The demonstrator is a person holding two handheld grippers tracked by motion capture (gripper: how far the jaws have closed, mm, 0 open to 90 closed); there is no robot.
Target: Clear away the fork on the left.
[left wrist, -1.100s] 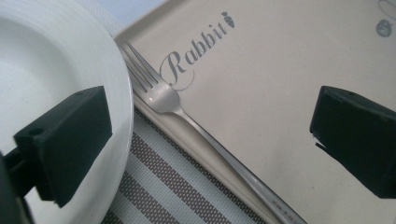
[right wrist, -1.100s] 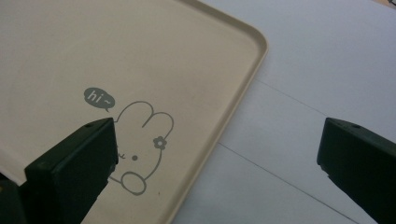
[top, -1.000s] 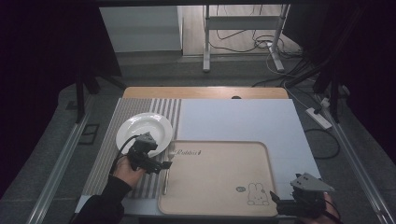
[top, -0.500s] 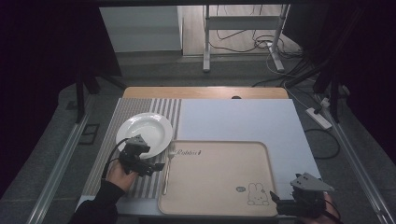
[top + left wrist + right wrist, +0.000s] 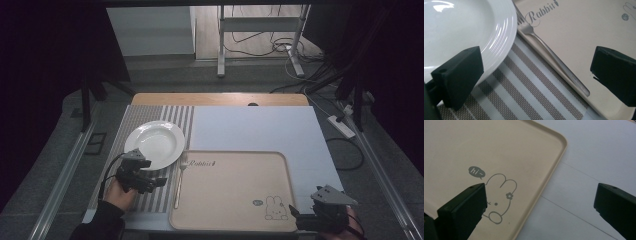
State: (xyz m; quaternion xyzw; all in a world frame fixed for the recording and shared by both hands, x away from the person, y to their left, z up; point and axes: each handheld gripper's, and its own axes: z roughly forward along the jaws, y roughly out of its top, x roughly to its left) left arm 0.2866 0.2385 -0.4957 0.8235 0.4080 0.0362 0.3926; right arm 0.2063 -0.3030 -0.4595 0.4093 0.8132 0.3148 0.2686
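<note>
Table [image 5: 250, 127] — pale top, wood edge at the far side, dark surround. Cables and a metal stand on the floor beyond.

Striped mat [image 5: 150, 150] on the table's left part; brown and white bands, clear in the left gripper view [image 5: 524, 85].

Tray [image 5: 235, 185] — beige, rounded corners, raised rim, sits near the front edge, right of the mat and just beside it. Printed "Rabbit" at its far left corner [image 5: 539, 18]; a line-drawn rabbit with a "hi~" bubble at its near right corner [image 5: 499, 200]. Nothing stands on its bare middle. In the right gripper view the tray's rim [image 5: 544, 185] runs diagonally, with the pale table to its right.

Plate [image 5: 155, 144] — white, round, ribbed rim, glossy, empty; lies on the mat, left of the tray's far corner. Its rim [image 5: 499, 42] is near the fork's tines.

Fork [image 5: 179, 182] — silver, lying along the tray's left edge, tines toward the plate, handle toward the person (whether it rests on the rim or the mat, I cannot tell). Handle seen close [image 5: 559, 67].

Left gripper [image 5: 159, 182] — held by a hand [image 5: 117, 192] over the mat, just front of the plate, jaws wide apart, holding nothing; fork between them in its own view.

Right gripper [image 5: 295, 217] — at the tray's near right corner, jaws spread, empty.
</note>
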